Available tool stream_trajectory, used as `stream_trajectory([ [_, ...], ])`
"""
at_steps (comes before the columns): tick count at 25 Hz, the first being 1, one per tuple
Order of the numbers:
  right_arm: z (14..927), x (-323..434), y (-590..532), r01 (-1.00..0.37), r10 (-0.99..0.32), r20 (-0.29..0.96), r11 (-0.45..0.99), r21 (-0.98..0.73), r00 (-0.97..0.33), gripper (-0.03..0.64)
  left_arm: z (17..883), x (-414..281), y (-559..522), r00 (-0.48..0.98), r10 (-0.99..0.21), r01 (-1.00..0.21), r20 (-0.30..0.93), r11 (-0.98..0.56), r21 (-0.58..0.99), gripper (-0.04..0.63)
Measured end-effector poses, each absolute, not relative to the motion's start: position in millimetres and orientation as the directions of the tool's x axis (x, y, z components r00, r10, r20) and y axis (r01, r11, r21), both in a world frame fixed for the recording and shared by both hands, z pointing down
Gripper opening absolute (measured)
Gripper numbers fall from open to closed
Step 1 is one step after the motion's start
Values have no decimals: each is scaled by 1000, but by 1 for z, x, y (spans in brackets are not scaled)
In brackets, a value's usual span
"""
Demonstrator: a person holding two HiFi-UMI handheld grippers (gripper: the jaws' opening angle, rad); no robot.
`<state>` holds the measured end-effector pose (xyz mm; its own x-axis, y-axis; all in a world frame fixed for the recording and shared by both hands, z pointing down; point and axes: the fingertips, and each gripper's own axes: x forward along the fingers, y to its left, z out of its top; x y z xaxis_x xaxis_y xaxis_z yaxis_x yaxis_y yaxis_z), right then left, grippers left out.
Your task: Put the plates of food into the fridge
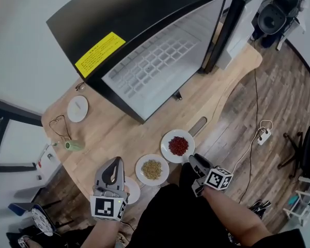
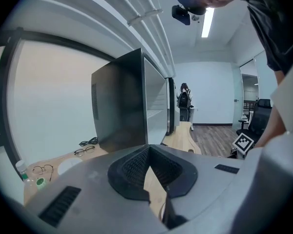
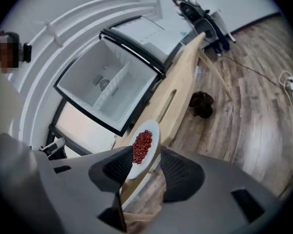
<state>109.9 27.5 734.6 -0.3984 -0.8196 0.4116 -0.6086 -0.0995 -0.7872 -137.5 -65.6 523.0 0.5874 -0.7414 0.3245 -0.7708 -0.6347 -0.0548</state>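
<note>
One plate of red food [image 1: 177, 145] lies just ahead of the right hand-held gripper [image 1: 194, 163], its rim seemingly between the open jaws.

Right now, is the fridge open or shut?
Open: the fridge has its door swung aside, baring the white inside and shelf.
</note>
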Motion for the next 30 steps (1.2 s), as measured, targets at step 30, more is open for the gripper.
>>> stream_trajectory([
  [30,715,113,-4,-311,-851,362,-251,-917,-380,29,500,-135,-86,564,-769,-770,300,-621,-145,5],
])
